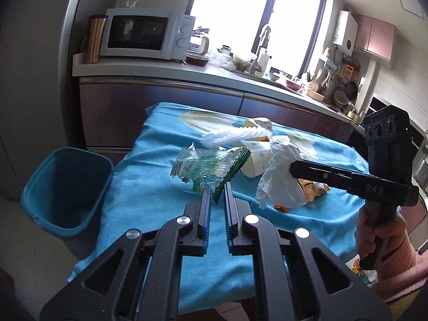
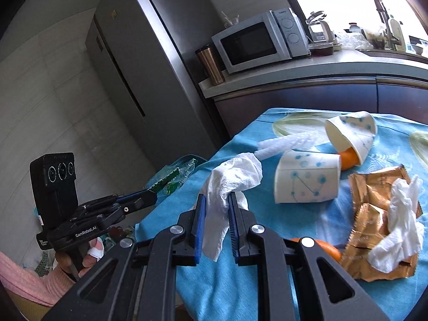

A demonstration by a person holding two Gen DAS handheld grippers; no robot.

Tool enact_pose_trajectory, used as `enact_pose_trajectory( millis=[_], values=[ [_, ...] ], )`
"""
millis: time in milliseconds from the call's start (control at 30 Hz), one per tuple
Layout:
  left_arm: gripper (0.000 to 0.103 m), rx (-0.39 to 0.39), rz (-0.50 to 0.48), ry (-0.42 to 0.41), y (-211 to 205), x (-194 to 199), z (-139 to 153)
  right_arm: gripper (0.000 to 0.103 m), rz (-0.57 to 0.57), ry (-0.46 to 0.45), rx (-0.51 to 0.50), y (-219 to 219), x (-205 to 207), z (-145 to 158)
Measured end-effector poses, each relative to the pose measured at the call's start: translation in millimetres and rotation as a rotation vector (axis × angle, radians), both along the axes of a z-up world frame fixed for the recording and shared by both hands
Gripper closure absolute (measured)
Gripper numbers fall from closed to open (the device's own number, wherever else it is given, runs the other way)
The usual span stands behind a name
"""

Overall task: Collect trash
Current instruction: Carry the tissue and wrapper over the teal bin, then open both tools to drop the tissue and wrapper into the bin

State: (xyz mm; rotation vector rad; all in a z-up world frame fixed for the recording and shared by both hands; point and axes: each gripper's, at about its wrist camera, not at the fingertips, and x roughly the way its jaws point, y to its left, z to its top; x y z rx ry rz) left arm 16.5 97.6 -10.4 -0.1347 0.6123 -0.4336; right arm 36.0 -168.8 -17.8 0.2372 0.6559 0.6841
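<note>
My left gripper is shut on the green serrated edge of a clear and green plastic wrapper, held up above the blue tablecloth. My right gripper is shut on a crumpled white tissue, also lifted off the cloth. Each wrist view shows the other gripper: the right gripper with its tissue, and the left gripper with the wrapper. A blue trash bin stands on the floor to the left of the table.
On the cloth lie two tipped paper cups, orange peel, a gold wrapper with another tissue on it, and a white foam net. Behind are a kitchen counter with a microwave and a fridge.
</note>
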Motion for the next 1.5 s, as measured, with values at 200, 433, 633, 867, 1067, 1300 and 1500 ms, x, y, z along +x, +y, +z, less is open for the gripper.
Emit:
enact_pose_trajectory(
  millis=[200, 433, 633, 867, 1067, 1300, 1500],
  values=[
    [0.095, 0.013, 0.079, 0.002, 33, 1, 0, 0.088, 0.067, 0.007, -0.001, 32, 14, 1],
    [0.096, -0.002, 0.179, 0.022, 72, 12, -8, 0.088, 0.130, 0.014, -0.027, 70, 32, 1],
    [0.097, 0.023, 0.251, 0.020, 99, 25, -12, 0.088, 0.177, 0.039, -0.038, 105, 55, -2],
    [0.097, 0.041, 0.335, 0.042, 134, 45, -23, 0.088, 0.230, 0.051, -0.074, 147, 75, -4],
    [0.097, 0.058, 0.381, 0.078, 154, 59, -37, 0.088, 0.268, 0.074, -0.108, 186, 94, -7],
    [0.097, 0.080, 0.418, 0.142, 168, 81, -61, 0.087, 0.281, 0.128, -0.199, 231, 119, -24],
    [0.095, 0.095, 0.446, 0.196, 173, 92, -79, 0.080, 0.263, 0.182, -0.245, 256, 134, -43]
  ],
)
